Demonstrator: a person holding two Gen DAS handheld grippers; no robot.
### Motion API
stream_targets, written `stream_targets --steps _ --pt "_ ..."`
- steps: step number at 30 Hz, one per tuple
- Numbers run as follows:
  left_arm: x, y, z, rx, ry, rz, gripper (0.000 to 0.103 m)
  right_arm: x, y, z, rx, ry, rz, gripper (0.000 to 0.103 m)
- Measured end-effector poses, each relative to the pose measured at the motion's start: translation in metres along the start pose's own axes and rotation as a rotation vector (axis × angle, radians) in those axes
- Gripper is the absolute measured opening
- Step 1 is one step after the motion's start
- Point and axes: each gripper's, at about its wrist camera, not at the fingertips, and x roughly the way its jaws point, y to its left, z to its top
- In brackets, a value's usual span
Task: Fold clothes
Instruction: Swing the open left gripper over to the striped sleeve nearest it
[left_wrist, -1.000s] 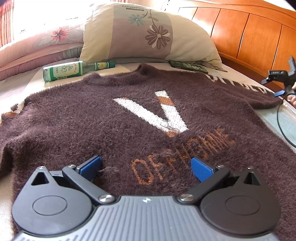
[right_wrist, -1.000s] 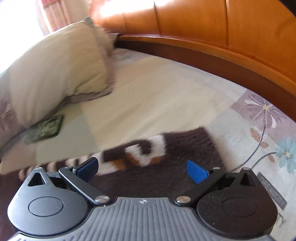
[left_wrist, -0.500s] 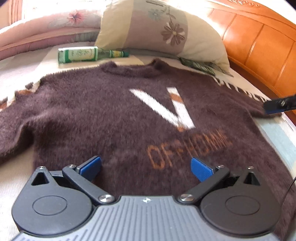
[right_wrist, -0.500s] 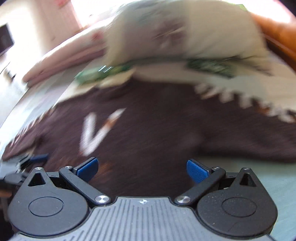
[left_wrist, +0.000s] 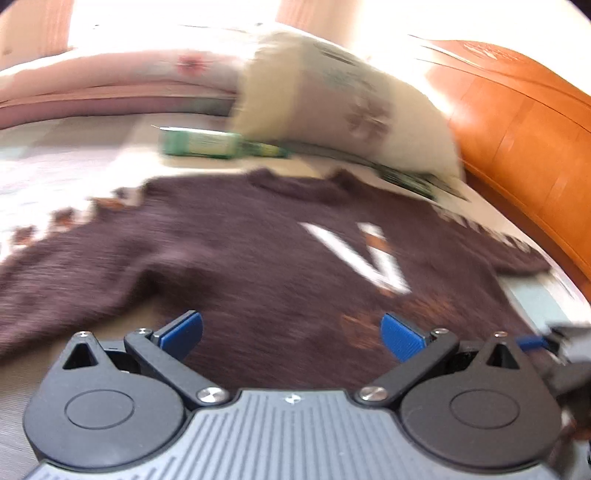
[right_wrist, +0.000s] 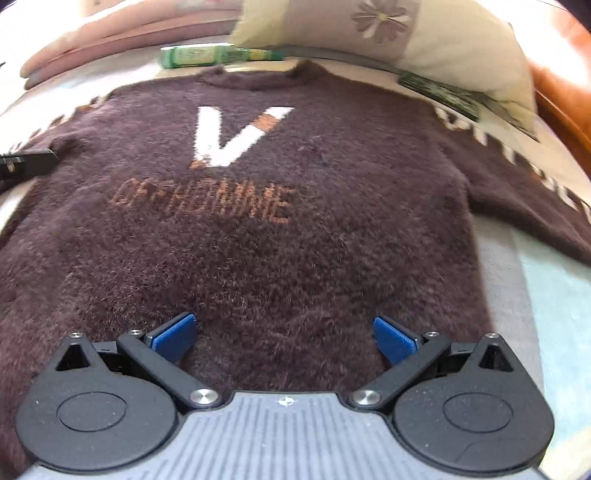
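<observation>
- Item, garment: one dark brown fuzzy knit sweater (right_wrist: 295, 229) with a white V and orange lettering on the chest, lying flat and face up on the bed (right_wrist: 546, 295), directly ahead of and under both my tools; collar at the far end, hem nearest me.
- Item, sleeves: one runs off to the far right of my right tool, one to the far left of my left tool; both spread out, not folded in.
- Item, right tool (right_wrist: 284, 338): released, blue pads wide apart, nothing between them; it hangs over the hem near the middle of the sweater body.
- Item, left tool (left_wrist: 291, 336): released likewise, pads apart and empty, over the hem's left part. This view is motion-blurred.
- Item, surroundings: green glass bottle (right_wrist: 207, 55) lying on its side beyond the collar; cream flowered pillow (right_wrist: 424, 33) far right; orange wooden headboard (left_wrist: 524, 140) beyond that.
- Step in hand, by my judgement: no fold made; I am lining up for the first grasp.
- Next move calls for: each tool to settle on an edge, a sleeve or hem corner, and pinch through the thick pile down to the knit.
- Change from a second ago: my right tool faced the right sleeve end and headboard, and has swung round to face the chest; my left tool has shifted leftward.
</observation>
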Motion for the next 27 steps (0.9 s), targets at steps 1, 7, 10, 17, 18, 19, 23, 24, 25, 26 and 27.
stream_targets --steps 1,7,10,17,18,19,23,24,25,26,27 --pt "-0.002 0.011 0.003 -0.032 -0.004 0.03 0.102 -0.001 0.001 0.001 0.017 0.009 -0.012 0.103" --pt "-0.03 0.082 0.011 -0.167 -0.092 0.154 0.102 -0.013 0.019 -0.003 0.021 0.011 0.055 0.103" --pt "-0.031 0.131 0.006 -0.303 -0.091 0.182 0.102 -0.014 0.034 -0.002 -0.007 0.001 0.075 0.103" --pt "-0.046 0.206 -0.007 -0.53 -0.103 0.334 0.102 -0.018 0.061 0.006 -0.043 -0.02 0.175 0.103" --pt "-0.048 0.208 -0.006 -0.533 -0.101 0.418 0.102 -0.017 0.064 0.007 -0.049 -0.022 0.185 0.103" --pt "-0.049 0.208 -0.006 -0.533 -0.101 0.46 0.102 -0.017 0.067 0.01 -0.056 -0.028 0.206 0.103" --pt "-0.049 0.194 0.002 -0.486 -0.142 0.413 0.102 -0.016 0.082 0.028 -0.093 -0.067 0.317 0.103" --pt "-0.049 0.188 0.006 -0.451 -0.144 0.412 0.102 -0.016 0.086 0.033 -0.102 -0.077 0.345 0.103" --pt "-0.044 0.179 0.009 -0.41 -0.135 0.417 0.102 -0.016 0.09 0.037 -0.111 -0.087 0.373 0.103" --pt "-0.038 0.171 0.012 -0.372 -0.12 0.418 0.102 -0.016 0.094 0.042 -0.121 -0.097 0.401 0.103" --pt "-0.032 0.165 0.014 -0.337 -0.101 0.415 0.102 -0.014 0.102 0.049 -0.143 -0.107 0.428 0.103"
